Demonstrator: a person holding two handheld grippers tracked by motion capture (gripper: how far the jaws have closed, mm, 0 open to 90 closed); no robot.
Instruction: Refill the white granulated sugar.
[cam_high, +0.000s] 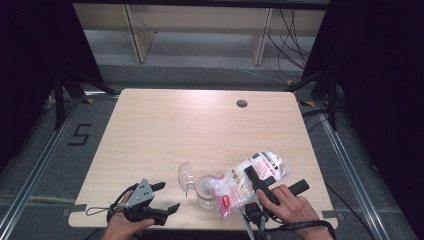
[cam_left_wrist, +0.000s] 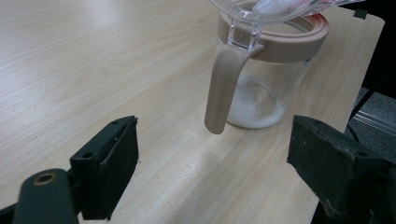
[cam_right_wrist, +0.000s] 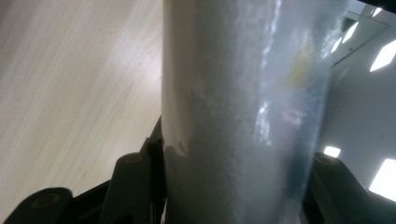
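Observation:
A clear jar (cam_high: 205, 192) with a pinkish-brown rim stands near the table's front edge, its hinged clear lid (cam_high: 186, 176) swung open to the left. A thin layer of white granules (cam_left_wrist: 254, 109) lies at its bottom. My right gripper (cam_high: 253, 176) is shut on a clear plastic bag of white granules (cam_high: 250, 180) with red print, and the bag is tilted with its lower end over the jar's mouth. In the right gripper view the bag (cam_right_wrist: 243, 116) stands between the jaws. My left gripper (cam_high: 167, 196) stays open left of the jar, nothing between its pads (cam_left_wrist: 112, 168), and it faces the jar's latch (cam_left_wrist: 223, 88).
The wooden table (cam_high: 200, 125) has a cable hole (cam_high: 242, 103) at the back right. Dark frame legs stand at both sides, and a "5" mark (cam_high: 80, 134) is on the floor at the left. Cables (cam_high: 295, 30) lie behind the table.

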